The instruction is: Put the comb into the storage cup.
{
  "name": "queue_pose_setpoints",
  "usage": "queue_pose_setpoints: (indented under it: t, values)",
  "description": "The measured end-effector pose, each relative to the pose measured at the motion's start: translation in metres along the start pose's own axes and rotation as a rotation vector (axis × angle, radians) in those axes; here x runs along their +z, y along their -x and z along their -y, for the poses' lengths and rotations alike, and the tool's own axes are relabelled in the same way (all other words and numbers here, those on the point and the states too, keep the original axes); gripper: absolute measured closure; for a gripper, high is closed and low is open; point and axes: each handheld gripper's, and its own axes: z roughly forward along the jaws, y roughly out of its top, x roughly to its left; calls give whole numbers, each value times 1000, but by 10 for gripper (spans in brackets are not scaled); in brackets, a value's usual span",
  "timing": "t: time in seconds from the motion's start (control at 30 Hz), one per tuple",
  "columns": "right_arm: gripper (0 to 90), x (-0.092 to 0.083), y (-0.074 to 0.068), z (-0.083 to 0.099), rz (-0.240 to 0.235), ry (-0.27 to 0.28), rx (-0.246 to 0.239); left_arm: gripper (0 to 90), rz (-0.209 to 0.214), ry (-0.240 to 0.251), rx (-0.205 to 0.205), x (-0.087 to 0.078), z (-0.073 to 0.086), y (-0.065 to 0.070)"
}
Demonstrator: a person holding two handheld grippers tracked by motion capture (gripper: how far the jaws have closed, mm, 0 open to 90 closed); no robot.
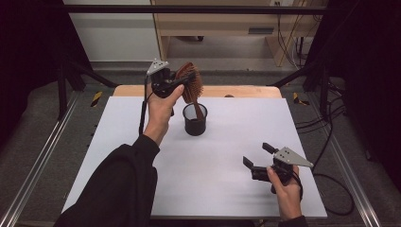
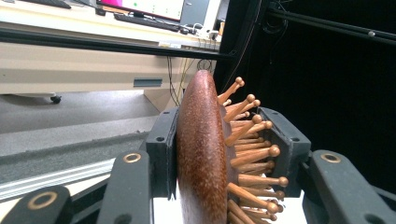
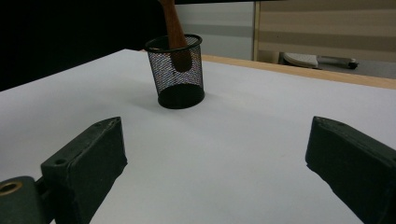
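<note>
A brown wooden hairbrush point(image 1: 191, 84) stands handle down in a black mesh cup point(image 1: 195, 120) at the middle back of the white table. My left gripper point(image 1: 176, 83) is shut on the brush's head above the cup. In the left gripper view the brush's back point(image 2: 201, 154) and its wooden pins sit squeezed between the two black pads. My right gripper point(image 1: 259, 154) rests open near the table's front right, nothing between its jaws. From the right gripper view the mesh cup point(image 3: 176, 74) is ahead, with the brush handle point(image 3: 175, 32) reaching down inside it.
The white table top point(image 1: 227, 156) has a wooden strip along its far edge. Black frame bars and cables point(image 1: 326, 123) run down both sides. A desk and shelving stand behind the table.
</note>
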Motion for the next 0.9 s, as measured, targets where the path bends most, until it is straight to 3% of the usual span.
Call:
queue_pose_setpoints:
  t: [0.9]
  values:
    - [53, 1, 0, 1, -4, -8, 3, 519, -3, -41, -21, 8, 24, -9]
